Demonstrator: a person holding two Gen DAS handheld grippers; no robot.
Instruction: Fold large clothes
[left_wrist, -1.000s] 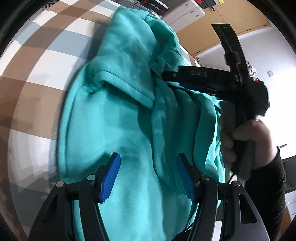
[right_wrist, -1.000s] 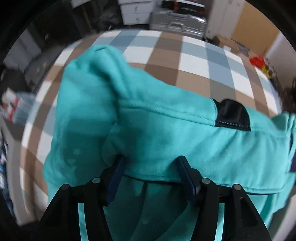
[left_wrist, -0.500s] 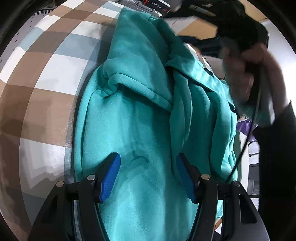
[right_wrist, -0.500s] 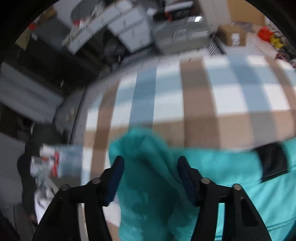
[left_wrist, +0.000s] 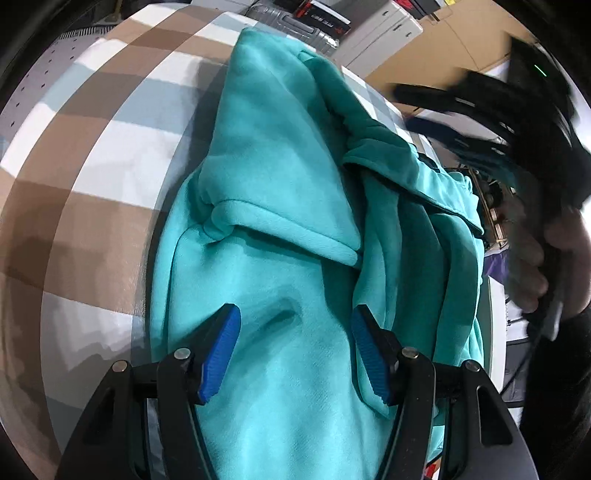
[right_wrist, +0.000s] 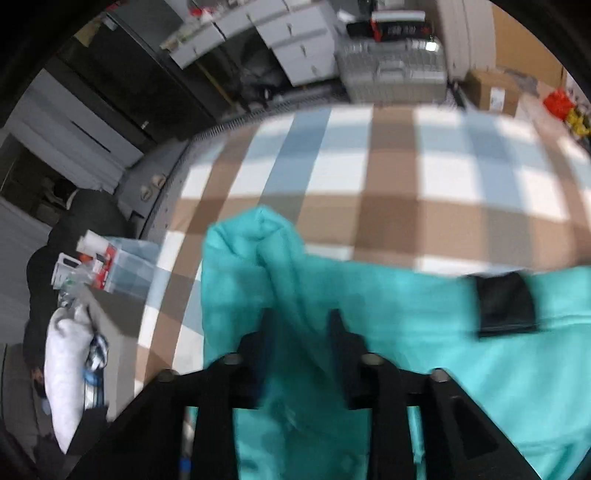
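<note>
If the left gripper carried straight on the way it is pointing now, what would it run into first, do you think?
Most likely the teal sweatshirt. The left gripper points down at the body cloth between its open fingers, just short of the folded hem. Depth is unclear; the checked tablecloth lies underneath.

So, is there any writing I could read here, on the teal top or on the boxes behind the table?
Nothing here reads for sure.
Black box at the back: white lettering, too small and distorted to read.
Cardboard box: a white label, blurred.
Black patch on the teal garment: no lettering can be made out.
</note>
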